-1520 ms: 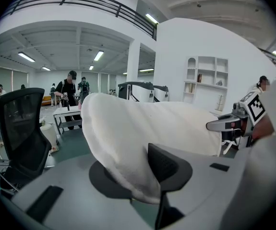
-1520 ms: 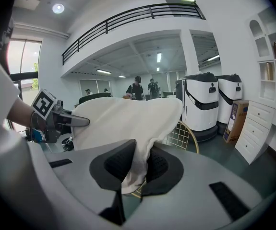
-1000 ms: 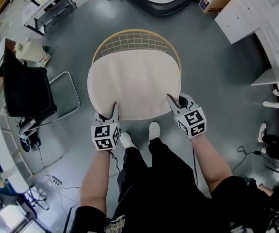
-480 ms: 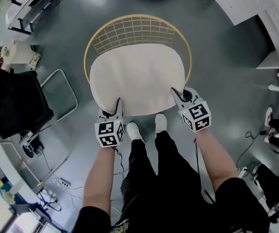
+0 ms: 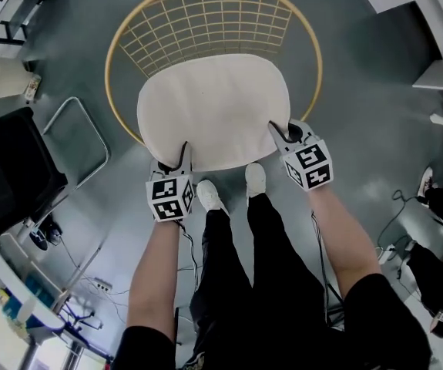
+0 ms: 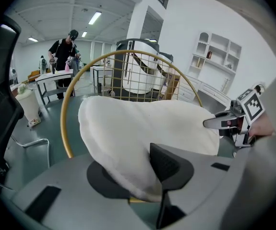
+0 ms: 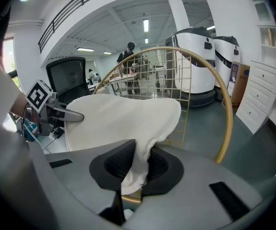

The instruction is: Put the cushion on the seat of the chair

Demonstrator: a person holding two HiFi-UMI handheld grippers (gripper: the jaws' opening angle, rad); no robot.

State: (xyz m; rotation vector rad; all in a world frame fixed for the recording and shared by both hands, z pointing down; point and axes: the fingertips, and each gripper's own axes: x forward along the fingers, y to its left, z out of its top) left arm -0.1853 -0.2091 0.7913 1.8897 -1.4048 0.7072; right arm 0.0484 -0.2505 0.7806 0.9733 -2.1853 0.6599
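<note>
Your left gripper (image 5: 181, 154) is clamped on the cushion (image 5: 213, 110) at the left of the chair's front rim. Your right gripper (image 5: 277, 132) pinches the cushion tightly at the right of that rim. The cream cushion spreads over the seat of the chair (image 5: 206, 10), in front of its wire-grid back. Whether it rests on the seat cannot be told.

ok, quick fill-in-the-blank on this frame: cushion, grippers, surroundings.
1. Grippers shut on the cushion: ___, namely the left gripper and the right gripper.
2. In the head view, the black office chair stands on the ___ side of the wire chair.
3. The person's shoes are ___.
Missing words: two; left; white.
</note>
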